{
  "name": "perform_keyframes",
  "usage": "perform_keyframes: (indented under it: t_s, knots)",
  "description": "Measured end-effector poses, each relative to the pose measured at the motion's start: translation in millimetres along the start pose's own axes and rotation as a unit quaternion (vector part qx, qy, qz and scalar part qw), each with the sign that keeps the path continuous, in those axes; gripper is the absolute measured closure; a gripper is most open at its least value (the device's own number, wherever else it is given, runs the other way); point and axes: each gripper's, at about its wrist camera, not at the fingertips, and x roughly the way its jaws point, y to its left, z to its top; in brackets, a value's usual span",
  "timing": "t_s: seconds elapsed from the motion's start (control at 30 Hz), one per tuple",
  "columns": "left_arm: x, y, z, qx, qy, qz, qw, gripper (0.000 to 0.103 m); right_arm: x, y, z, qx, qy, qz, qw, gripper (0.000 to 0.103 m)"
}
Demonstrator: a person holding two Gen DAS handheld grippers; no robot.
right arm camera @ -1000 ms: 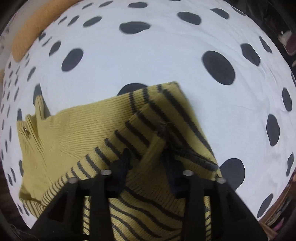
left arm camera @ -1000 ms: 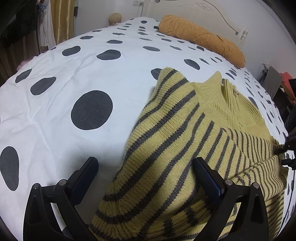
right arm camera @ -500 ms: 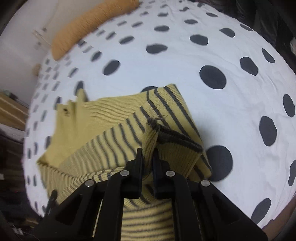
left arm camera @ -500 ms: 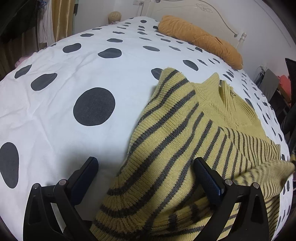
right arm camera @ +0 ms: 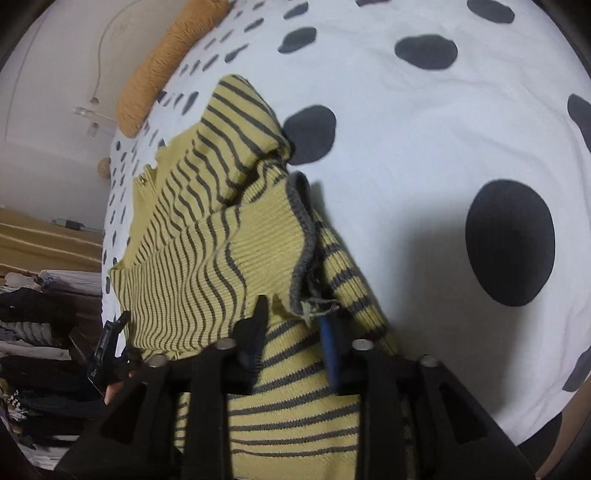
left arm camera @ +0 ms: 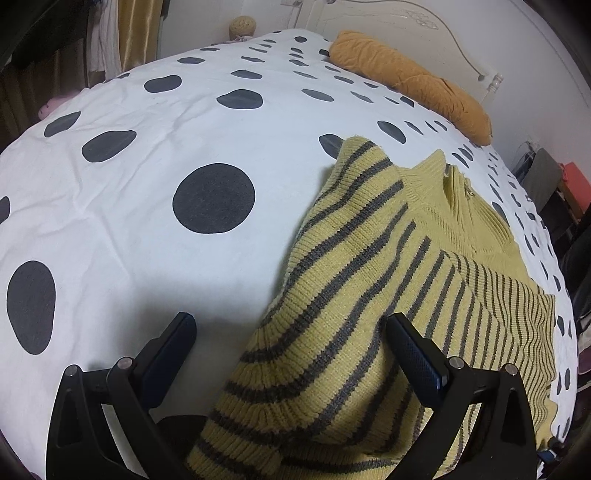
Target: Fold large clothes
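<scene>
A yellow knit sweater point(left arm camera: 369, 258) with grey stripes lies on the spotted bed cover point(left arm camera: 147, 184), its collar point(left arm camera: 454, 184) toward the headboard. My left gripper point(left arm camera: 288, 318) stands open over the sweater's near edge, and its right finger point(left arm camera: 413, 354) touches the knit. In the right wrist view a sleeve is folded across the sweater point(right arm camera: 207, 240), and its grey cuff point(right arm camera: 304, 236) lies just ahead of my right gripper point(right arm camera: 293, 312). The right jaws are opening. The cuff's end sits between them, and the pads do not press on it.
An orange pillow point(left arm camera: 406, 85) lies by the white headboard point(left arm camera: 406, 29). Bags and boxes point(left arm camera: 554, 184) stand beyond the bed's right side. Piles of clothes point(right arm camera: 37, 314) sit off the bed at the left of the right wrist view. White cover point(right arm camera: 406, 147) spreads around the sweater.
My right gripper shut on the sleeve cuff, carried it across the sweater, and its jaws have now parted. The sleeve lies folded over the body. My left gripper has stayed in place.
</scene>
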Motion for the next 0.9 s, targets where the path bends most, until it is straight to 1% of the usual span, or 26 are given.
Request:
perform_keyframes:
  t_s: [0.03,0.07,0.13,0.17,0.2,0.23,0.27,0.3,0.33,0.4,0.5,0.57,0.6,0.73,0.77,0.8,0.83,0.9]
  knots:
    - [-0.6,0.0,-0.6,-0.002,0.001,0.001,1.0,0.0,0.9,5.0,2.1,-0.011,-0.014,0.005,1.0,0.049]
    - [-1.9,-0.1,-1.5,-0.004,0.002,0.002,1.0,0.0,1.4,7.7,2.7,-0.018,-0.022,0.002,1.0,0.049]
    - [-4.9,-0.8,-3.7,0.0,0.002,0.003,1.0,0.0,5.8,14.5,6.8,-0.034,-0.037,-0.04,0.998,0.049]
    - [-5.6,-1.3,-4.1,0.002,0.001,0.004,1.0,0.0,8.5,17.6,8.3,-0.048,-0.046,-0.049,0.997,0.049]
    - [-5.8,-2.1,-4.6,0.005,0.0,0.006,1.0,0.0,10.3,17.4,10.3,-0.058,-0.047,-0.05,0.996,0.049]
    - [-5.6,-3.1,-5.0,0.007,0.0,0.01,0.9999,0.0,14.1,17.6,11.6,-0.065,-0.046,-0.041,0.996,0.055]
    - [-5.3,-3.8,-5.5,0.007,0.001,0.013,0.9999,0.0,16.4,15.9,12.6,-0.068,-0.039,-0.034,0.996,0.066]
    - [-5.6,-4.3,-5.9,0.004,0.002,0.015,0.9999,0.0,20.4,17.0,14.1,-0.072,-0.028,-0.028,0.997,0.09]
    - [-6.1,-4.4,-6.0,0.002,0.003,0.016,0.9999,0.0,21.1,15.7,14.9,-0.069,-0.024,-0.017,0.997,0.09]
    - [-6.7,-6.6,-6.3,0.002,0.006,0.02,0.9998,0.0,17.6,17.0,15.0,-0.078,-0.028,-0.01,0.996,0.091]
    - [-9.8,-10.8,-6.5,0.008,0.009,0.022,0.9997,0.0,8.6,27.6,27.6,-0.086,-0.03,0.019,0.996,0.091]
    - [-11.9,-12.8,-4.2,0.011,0.007,0.025,0.9996,0.001,-3.9,43.6,42.7,-0.101,-0.042,0.031,0.993,0.092]
    - [-13.1,-14.0,-3.1,0.013,0.005,0.027,0.9995,0.001,-9.4,58.3,54.4,-0.116,-0.053,0.036,0.991,0.092]
    - [-16.3,-15.2,1.1,0.016,0.0,0.032,0.9994,0.0,-25.8,107.0,88.9,-0.145,-0.064,0.082,0.984,0.093]
    - [-16.9,-14.3,2.0,0.017,-0.001,0.034,0.9993,0.0,-32.7,114.4,93.4,-0.151,-0.069,0.088,0.982,0.093]
    - [-17.2,-13.2,3.2,0.017,-0.004,0.036,0.9992,0.0,-38.4,124.9,99.0,-0.159,-0.077,0.101,0.979,0.093]
    - [-17.4,-11.3,4.3,0.016,-0.006,0.039,0.9991,0.0,-48.1,135.2,104.9,-0.168,-0.088,0.127,0.974,0.094]
    - [-17.1,-8.2,6.8,0.011,-0.012,0.041,0.999,0.001,-65.8,153.6,115.9,-0.181,-0.114,0.142,0.967,0.095]
